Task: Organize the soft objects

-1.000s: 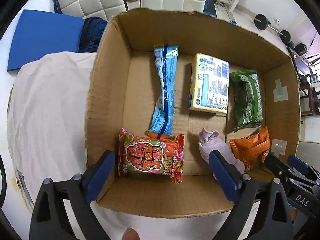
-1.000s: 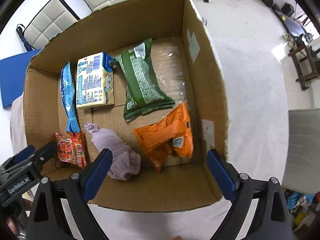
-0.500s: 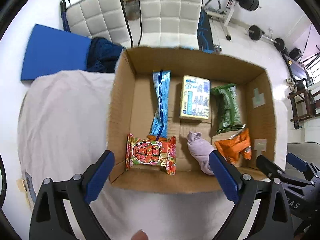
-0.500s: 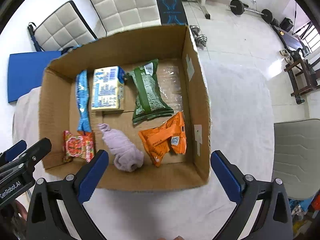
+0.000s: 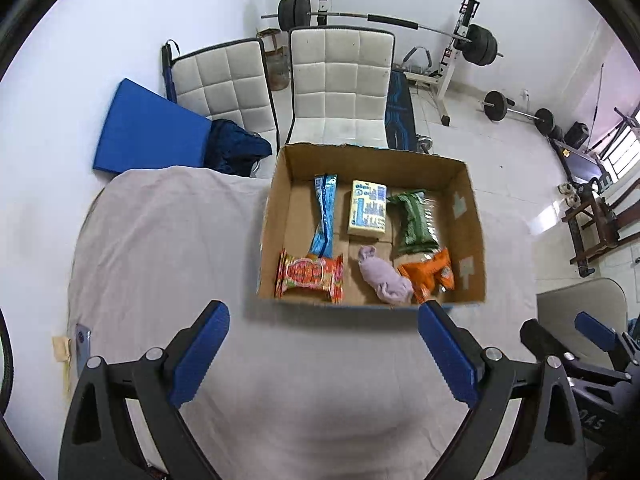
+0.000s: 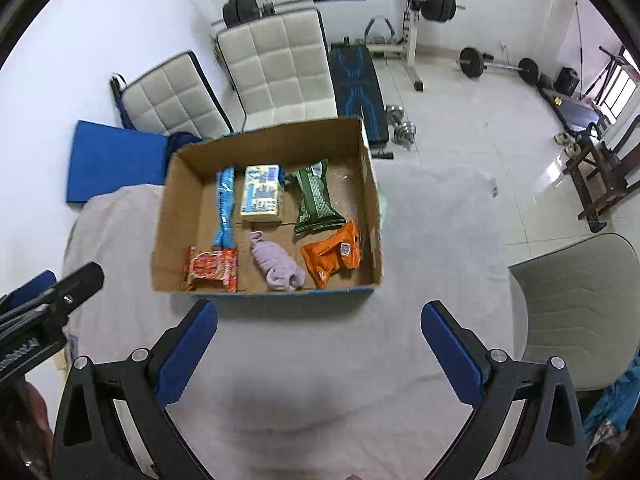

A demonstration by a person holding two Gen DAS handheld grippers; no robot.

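An open cardboard box (image 5: 276, 208) (image 6: 172, 208) stands on a table covered with a pale cloth. In it lie a red snack pack (image 5: 310, 276) (image 6: 210, 268), a long blue packet (image 5: 325, 216) (image 6: 225, 204), a yellow box (image 5: 367, 208) (image 6: 261, 194), a green bag (image 5: 414, 222) (image 6: 316, 200), an orange bag (image 5: 430, 274) (image 6: 334, 254) and a rolled lilac cloth (image 5: 384, 276) (image 6: 278, 262). My left gripper (image 5: 324, 350) is open and empty, held back over the cloth in front of the box. My right gripper (image 6: 320, 350) is open and empty beside it.
The cloth-covered table (image 5: 168, 248) spreads left of and in front of the box. Two white padded chairs (image 5: 340, 84) and a blue mat (image 5: 148, 132) stand behind it. Weight equipment (image 6: 416, 4) fills the far floor. A grey chair (image 6: 576, 304) is at the right.
Both grippers have drawn back and up from the box, so it looks smaller and farther. The contents of the box have not moved. Both stay open.
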